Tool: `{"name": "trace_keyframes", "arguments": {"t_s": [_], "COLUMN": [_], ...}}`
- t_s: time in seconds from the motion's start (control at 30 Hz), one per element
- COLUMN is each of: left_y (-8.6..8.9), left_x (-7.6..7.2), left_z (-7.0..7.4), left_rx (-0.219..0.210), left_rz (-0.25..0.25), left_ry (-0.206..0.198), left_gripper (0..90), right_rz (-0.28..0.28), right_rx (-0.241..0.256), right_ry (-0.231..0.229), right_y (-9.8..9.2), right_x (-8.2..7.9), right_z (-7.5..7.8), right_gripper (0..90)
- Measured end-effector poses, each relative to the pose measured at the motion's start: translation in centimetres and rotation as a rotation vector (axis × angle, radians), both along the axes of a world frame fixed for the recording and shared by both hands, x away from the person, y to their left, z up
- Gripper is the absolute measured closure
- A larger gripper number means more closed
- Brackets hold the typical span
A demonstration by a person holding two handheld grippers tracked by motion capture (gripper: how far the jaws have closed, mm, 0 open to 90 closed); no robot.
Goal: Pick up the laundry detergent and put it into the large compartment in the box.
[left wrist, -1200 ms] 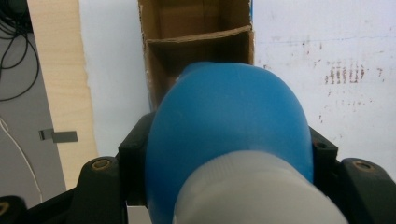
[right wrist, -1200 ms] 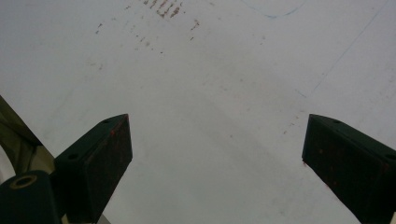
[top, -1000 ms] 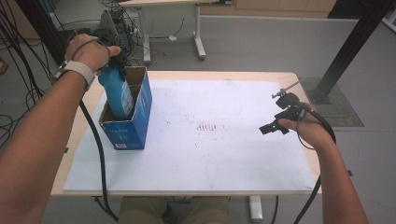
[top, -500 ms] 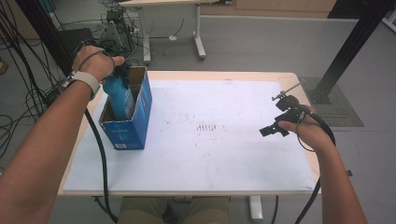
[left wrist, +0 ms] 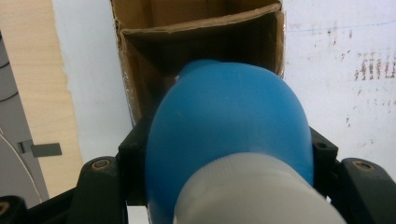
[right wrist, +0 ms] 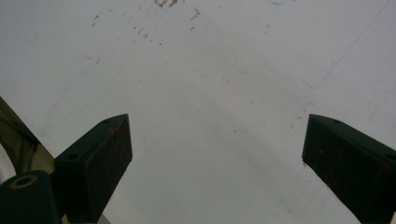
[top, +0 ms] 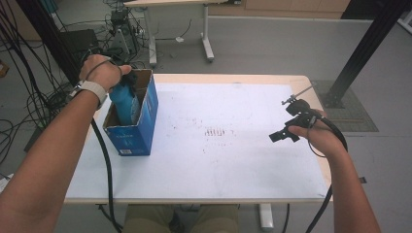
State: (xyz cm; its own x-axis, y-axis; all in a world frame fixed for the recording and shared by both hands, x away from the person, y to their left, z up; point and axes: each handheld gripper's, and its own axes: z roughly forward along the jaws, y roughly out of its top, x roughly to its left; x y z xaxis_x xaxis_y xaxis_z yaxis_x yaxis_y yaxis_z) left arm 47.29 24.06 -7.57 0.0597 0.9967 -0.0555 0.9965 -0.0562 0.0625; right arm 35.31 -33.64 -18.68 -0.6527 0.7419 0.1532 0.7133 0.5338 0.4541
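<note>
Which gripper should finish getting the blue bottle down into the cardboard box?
Left. The left gripper already clamps the blue bottle inside the box; the right gripper is open over bare table.

The bottle (left wrist: 229, 135) is smooth blue plastic with a soft sheen; its white cap (left wrist: 252, 196) looks like matt plastic. The box (top: 133, 119) around it is cardboard: printed glossy blue outside, raw brown and fibrous inside, with ragged flap edges. Beside the box, the tabletop (top: 233, 155) is a matt white sheet, scuffed with reddish marks, edged in pale wood. The right gripper (right wrist: 215, 154) has matt black plastic jaws with worn, speckled pads.
</note>
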Motion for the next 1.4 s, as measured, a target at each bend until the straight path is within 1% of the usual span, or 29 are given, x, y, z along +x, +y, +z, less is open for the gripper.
{"name": "trace_keyframes", "arguments": {"t_s": [0.17, 0.27, 0.37, 0.57, 0.83, 1.0, 1.4], "left_y": [-0.1, -0.2, -0.3, -0.4, -0.7, -0.7, -0.4], "left_x": [0.2, 0.1, 0.3, 0.4, 0.5, 0.3, 0.4], "left_z": [-0.5, -0.7, -1.0, -1.6, -1.9, -2.1, -2.8], "left_rx": [0.006, 0.006, 0.010, 0.012, 0.021, 0.024, 0.017], "left_rz": [-0.009, -0.006, -0.008, -0.005, -0.010, -0.012, -0.008], "left_ry": [0.011, 0.005, 0.015, 0.021, 0.016, 0.005, 0.010], "left_gripper": [37.5, 37.5, 37.5, 37.5, 37.5, 37.5, 37.5], "right_rz": [-0.003, -0.002, -0.003, 0.000, -0.003, -0.005, -0.002], "right_rx": [0.000, -0.001, -0.002, -0.001, -0.004, -0.003, -0.003], "right_ry": [0.002, 0.002, 0.005, 0.004, 0.008, 0.006, 0.005], "right_y": [-0.1, -0.1, -0.1, 0.1, 0.0, -0.1, 0.0], "right_x": [0.0, 0.0, 0.0, 0.0, 0.0, 0.0, 0.1], "right_z": [-0.1, -0.1, -0.1, 0.0, 0.0, -0.1, -0.1], "right_gripper": [8.3, 8.3, 8.3, 8.3, 8.3, 8.3, 8.3]}}
